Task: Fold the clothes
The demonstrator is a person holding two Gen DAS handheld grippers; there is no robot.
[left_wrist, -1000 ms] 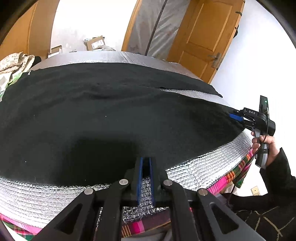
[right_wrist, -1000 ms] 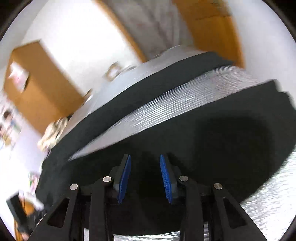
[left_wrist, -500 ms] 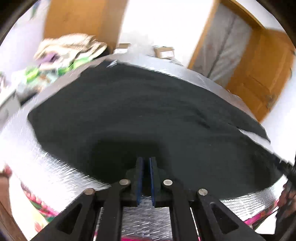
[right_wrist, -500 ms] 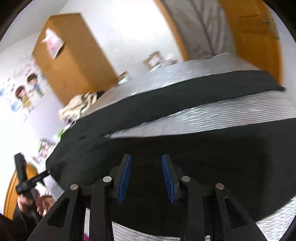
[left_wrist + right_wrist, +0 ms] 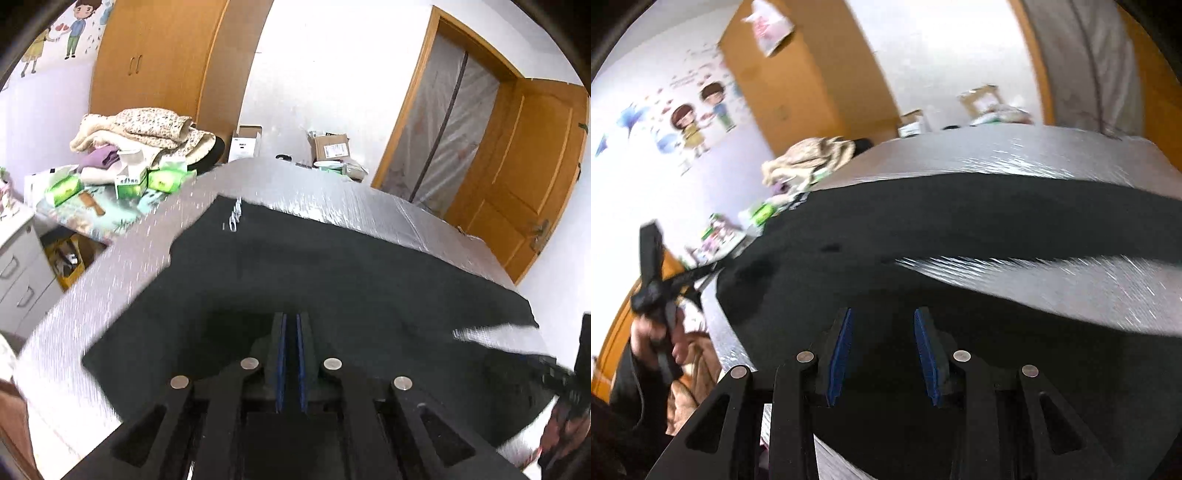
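Both grippers, left gripper (image 5: 291, 354) nearly closed with nothing visibly held and right gripper (image 5: 882, 354) standing open and empty, are hovering over the black garment (image 5: 314, 266) spread on the silver-covered table (image 5: 332, 192), so a hasty pinch risks catching only one layer.

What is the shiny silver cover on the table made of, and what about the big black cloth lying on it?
The shiny silver table cover looks like metallic foil, maybe quilted insulation sheet: it glints and shows a fine ribbed grid. The big black cloth looks like soft matte fabric, perhaps knit or fleece: it reflects no light and lies in gentle folds. The exact fibre cannot be told.
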